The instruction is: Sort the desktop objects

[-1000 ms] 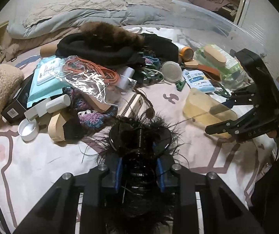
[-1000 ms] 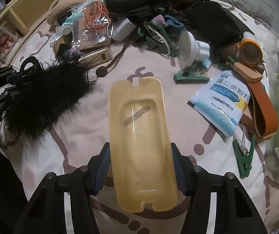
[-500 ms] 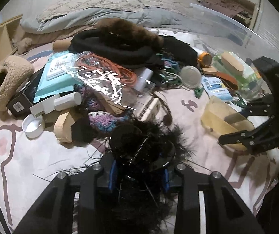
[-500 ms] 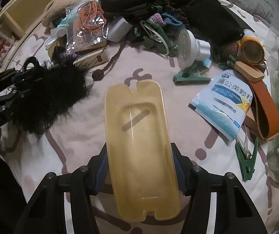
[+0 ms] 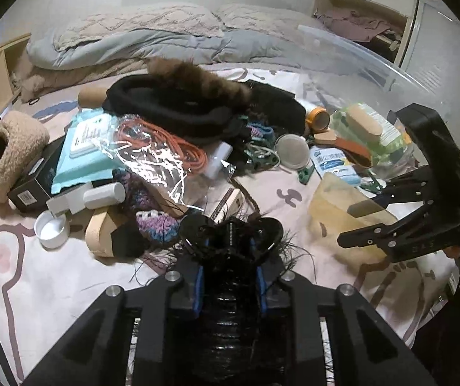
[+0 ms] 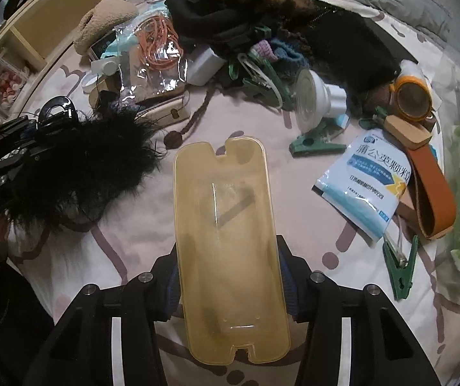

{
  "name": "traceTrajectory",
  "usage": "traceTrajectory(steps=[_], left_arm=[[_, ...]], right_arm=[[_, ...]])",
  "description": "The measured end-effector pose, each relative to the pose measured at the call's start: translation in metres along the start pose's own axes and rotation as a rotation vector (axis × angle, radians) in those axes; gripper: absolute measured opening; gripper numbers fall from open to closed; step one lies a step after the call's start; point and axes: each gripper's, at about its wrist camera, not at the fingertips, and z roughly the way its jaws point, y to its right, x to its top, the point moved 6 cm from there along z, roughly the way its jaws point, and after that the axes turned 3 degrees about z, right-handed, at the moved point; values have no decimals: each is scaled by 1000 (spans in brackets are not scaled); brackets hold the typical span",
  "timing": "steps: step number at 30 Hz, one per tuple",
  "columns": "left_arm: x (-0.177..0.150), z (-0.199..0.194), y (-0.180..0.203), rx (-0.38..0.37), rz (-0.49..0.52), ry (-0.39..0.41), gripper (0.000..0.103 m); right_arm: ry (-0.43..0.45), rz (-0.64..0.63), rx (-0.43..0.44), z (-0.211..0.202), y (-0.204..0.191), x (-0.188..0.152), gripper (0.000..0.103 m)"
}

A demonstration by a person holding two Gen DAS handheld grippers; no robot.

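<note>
Translucent yellow plastic lid is clamped lengthwise in the right gripper over the patterned bedsheet; left gripper is clenched on a fluffy black feather clip beside the clutter pile

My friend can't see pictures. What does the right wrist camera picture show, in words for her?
The right gripper holds a long, see-through yellow plastic lid over a pink patterned bedsheet. At the left, the left gripper clutches a fluffy black feathery thing. Behind lies a messy pile: green clips, a white-and-blue packet, orange cord in a bag.
</note>
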Motion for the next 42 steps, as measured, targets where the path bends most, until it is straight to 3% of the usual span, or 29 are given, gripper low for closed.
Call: traceTrajectory(steps=[20, 35, 42], left_arm=[[48, -50, 1, 23, -10, 147, 24], [106, -91, 28, -16, -3, 298, 24], [129, -102, 39, -38, -15, 351, 24]], right_arm=[[160, 104, -18, -55, 5, 36, 51], [389, 199, -10, -139, 13, 54, 51], [452, 221, -10, -166, 17, 54, 51]])
